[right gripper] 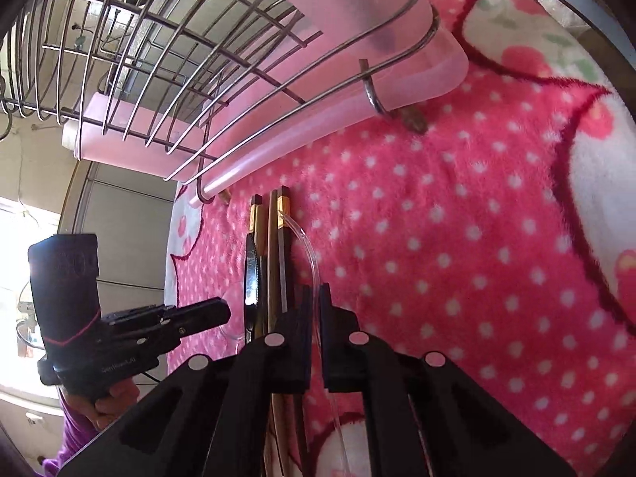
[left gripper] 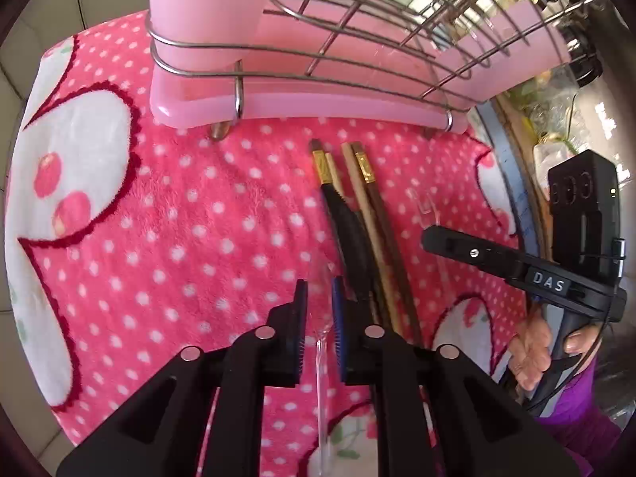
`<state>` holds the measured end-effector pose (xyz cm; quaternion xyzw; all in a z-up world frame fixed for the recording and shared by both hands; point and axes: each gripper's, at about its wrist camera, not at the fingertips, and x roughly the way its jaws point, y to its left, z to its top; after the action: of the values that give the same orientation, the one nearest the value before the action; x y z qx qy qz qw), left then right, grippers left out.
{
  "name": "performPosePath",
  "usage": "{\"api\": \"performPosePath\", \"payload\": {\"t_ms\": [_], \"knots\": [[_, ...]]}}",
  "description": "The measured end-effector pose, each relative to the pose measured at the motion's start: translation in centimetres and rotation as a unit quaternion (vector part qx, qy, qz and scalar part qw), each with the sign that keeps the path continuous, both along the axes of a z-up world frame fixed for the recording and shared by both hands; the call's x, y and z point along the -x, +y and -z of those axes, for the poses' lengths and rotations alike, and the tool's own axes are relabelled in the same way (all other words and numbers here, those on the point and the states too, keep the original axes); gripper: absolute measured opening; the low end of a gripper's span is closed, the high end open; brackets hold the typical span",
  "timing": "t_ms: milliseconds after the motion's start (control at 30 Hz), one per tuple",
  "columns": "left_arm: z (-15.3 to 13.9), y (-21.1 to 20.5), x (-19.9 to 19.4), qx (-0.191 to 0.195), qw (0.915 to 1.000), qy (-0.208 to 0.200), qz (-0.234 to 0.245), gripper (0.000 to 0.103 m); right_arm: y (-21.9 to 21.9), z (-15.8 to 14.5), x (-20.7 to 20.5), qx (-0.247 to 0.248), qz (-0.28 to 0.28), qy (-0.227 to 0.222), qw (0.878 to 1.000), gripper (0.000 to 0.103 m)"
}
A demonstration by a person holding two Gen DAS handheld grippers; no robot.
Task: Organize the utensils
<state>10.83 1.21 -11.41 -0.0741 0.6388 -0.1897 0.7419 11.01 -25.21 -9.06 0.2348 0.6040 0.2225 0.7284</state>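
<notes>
Several brown and black chopsticks point(left gripper: 373, 214) point(right gripper: 278, 246) with gold bands lie side by side on a pink dotted blanket point(left gripper: 179, 218), next to a black-handled utensil point(left gripper: 349, 230) point(right gripper: 251, 274). My left gripper point(left gripper: 319, 284) point(right gripper: 226, 312) points down at the blanket. A clear plastic utensil point(left gripper: 324, 318) lies between its blue pads, which stand slightly apart from it. My right gripper point(right gripper: 316, 288) point(left gripper: 425, 238) is shut on the thin handle of a second clear plastic utensil point(right gripper: 306, 246) point(left gripper: 423, 204), just right of the chopsticks.
A wire dish rack point(left gripper: 357, 59) point(right gripper: 159, 59) on a pink drip tray point(left gripper: 318, 107) stands right behind the chopsticks, with a pink holder point(left gripper: 206, 8) at its corner. A person's hand point(left gripper: 532, 349) holds the right gripper. The table edge point(left gripper: 512, 198) runs along the right.
</notes>
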Motion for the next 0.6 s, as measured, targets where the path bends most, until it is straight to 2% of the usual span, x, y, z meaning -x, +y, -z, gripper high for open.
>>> {"api": "performPosePath", "payload": {"t_ms": [233, 433, 500, 600], "knots": [[0.4, -1.0, -0.8, -0.029, 0.9987, 0.018, 0.037, 0.021, 1.1, 0.3, -0.1, 0.014, -0.025, 0.010, 1.000, 0.007], [0.3, -0.5, -0.5, 0.006, 0.9990, 0.027, 0.034, 0.020, 1.6, 0.4, -0.4, 0.017, -0.033, 0.013, 0.999, 0.007], [0.3, -0.9, -0.4, 0.004, 0.9988, 0.022, 0.042, 0.020, 1.3, 0.5, -0.8, 0.018, -0.032, 0.014, 0.999, 0.007], [0.6, -1.3, -0.7, 0.010, 0.9984, 0.026, 0.049, 0.014, 0.9, 0.7, -1.4, 0.013, -0.034, 0.019, 0.999, 0.007]]}}
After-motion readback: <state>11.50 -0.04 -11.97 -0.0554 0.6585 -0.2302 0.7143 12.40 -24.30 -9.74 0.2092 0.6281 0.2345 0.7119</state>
